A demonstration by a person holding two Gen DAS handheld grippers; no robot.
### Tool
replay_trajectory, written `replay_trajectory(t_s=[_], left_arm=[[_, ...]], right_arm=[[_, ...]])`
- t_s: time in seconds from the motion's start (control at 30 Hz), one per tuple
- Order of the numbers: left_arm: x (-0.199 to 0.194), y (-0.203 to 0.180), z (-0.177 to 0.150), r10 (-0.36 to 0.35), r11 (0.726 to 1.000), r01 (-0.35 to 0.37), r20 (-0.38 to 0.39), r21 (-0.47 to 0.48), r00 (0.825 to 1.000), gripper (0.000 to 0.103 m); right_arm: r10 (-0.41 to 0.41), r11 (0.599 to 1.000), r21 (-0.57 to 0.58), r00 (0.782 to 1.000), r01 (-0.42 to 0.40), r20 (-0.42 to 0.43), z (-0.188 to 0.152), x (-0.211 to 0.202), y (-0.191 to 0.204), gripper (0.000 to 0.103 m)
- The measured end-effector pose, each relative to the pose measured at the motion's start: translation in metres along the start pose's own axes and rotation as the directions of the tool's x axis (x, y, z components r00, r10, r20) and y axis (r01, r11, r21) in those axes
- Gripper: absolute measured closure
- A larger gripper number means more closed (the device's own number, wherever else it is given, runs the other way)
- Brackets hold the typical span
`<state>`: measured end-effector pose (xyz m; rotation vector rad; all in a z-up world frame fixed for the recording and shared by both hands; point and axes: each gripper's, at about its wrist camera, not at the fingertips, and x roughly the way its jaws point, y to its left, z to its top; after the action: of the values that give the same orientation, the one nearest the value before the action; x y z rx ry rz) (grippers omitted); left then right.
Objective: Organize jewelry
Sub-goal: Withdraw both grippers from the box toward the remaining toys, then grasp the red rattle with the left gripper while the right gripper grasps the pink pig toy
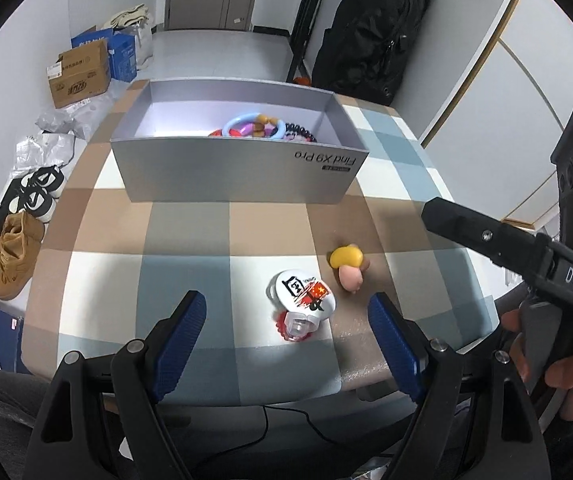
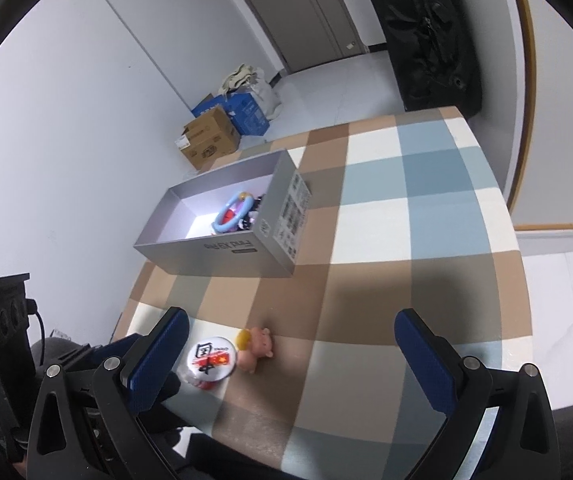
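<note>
Left wrist view shows your left gripper (image 1: 286, 320) spread wide with nothing between its blue pads, hanging over the near edge of the checked table (image 1: 190, 240). Just ahead of it lies a round white badge (image 1: 304, 294) with black and red print, resting on a small clear and red piece. Just beside that, to its right, sits a little pink pig figure (image 1: 351, 278) with a yellow cap. Farther back stands the grey box (image 1: 238, 172), open-topped, with a light blue ring (image 1: 242, 125) and dark beads (image 1: 300, 133) piled in its right end. Your right gripper (image 2: 292, 354) is also wide and empty, held above the near part of the table, the badge and pig close to its left pad. Beyond the table, cardboard boxes (image 1: 80, 74) and shoes (image 1: 16, 252) sit on the floor.
</note>
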<state>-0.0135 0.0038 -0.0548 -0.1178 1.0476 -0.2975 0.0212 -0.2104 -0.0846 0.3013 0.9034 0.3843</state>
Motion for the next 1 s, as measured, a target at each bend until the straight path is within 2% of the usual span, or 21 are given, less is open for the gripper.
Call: replay_trajectory(t_s=[0.17, 0.33, 0.37, 0.53, 0.6, 0.77, 1.0], left_arm=[[0.006, 0.002, -0.003, -0.014, 1.0, 0.014, -0.035, -0.003, 0.999, 0.026], [0.012, 0.005, -0.005, -0.038, 0.999, 0.037, -0.071, -0.016, 0.997, 0.045], [0.012, 0.004, -0.005, -0.041, 0.999, 0.04, -0.073, -0.016, 0.996, 0.051], [0.014, 0.004, -0.006, -0.054, 0.999, 0.053, -0.078, -0.007, 0.996, 0.058], [0.015, 0.004, -0.006, -0.063, 0.998, 0.063, -0.083, -0.009, 0.995, 0.072], [0.015, 0.004, -0.008, -0.073, 0.997, 0.074, -0.091, 0.007, 0.993, 0.087], [0.012, 0.004, -0.008, -0.063, 0.998, 0.065, -0.091, 0.016, 0.994, 0.088]], right_arm=[[-0.001, 1.0, 0.009, 1.0, 0.001, -0.001, 0.0, 0.003, -0.005, 0.0], [-0.003, 1.0, 0.007, 1.0, 0.003, -0.006, -0.001, 0.005, -0.005, 0.0], [-0.003, 1.0, 0.008, 1.0, 0.003, -0.007, -0.001, 0.005, -0.005, 0.0], [-0.002, 1.0, 0.005, 1.0, 0.002, -0.004, -0.001, 0.005, -0.004, 0.0], [0.0, 1.0, 0.009, 1.0, 0.0, -0.004, -0.001, 0.005, -0.004, 0.0], [-0.001, 1.0, 0.007, 1.0, 0.001, -0.009, -0.001, 0.006, -0.004, 0.0], [-0.003, 1.0, 0.01, 1.0, 0.004, -0.011, 0.0, 0.008, -0.005, 0.0]])
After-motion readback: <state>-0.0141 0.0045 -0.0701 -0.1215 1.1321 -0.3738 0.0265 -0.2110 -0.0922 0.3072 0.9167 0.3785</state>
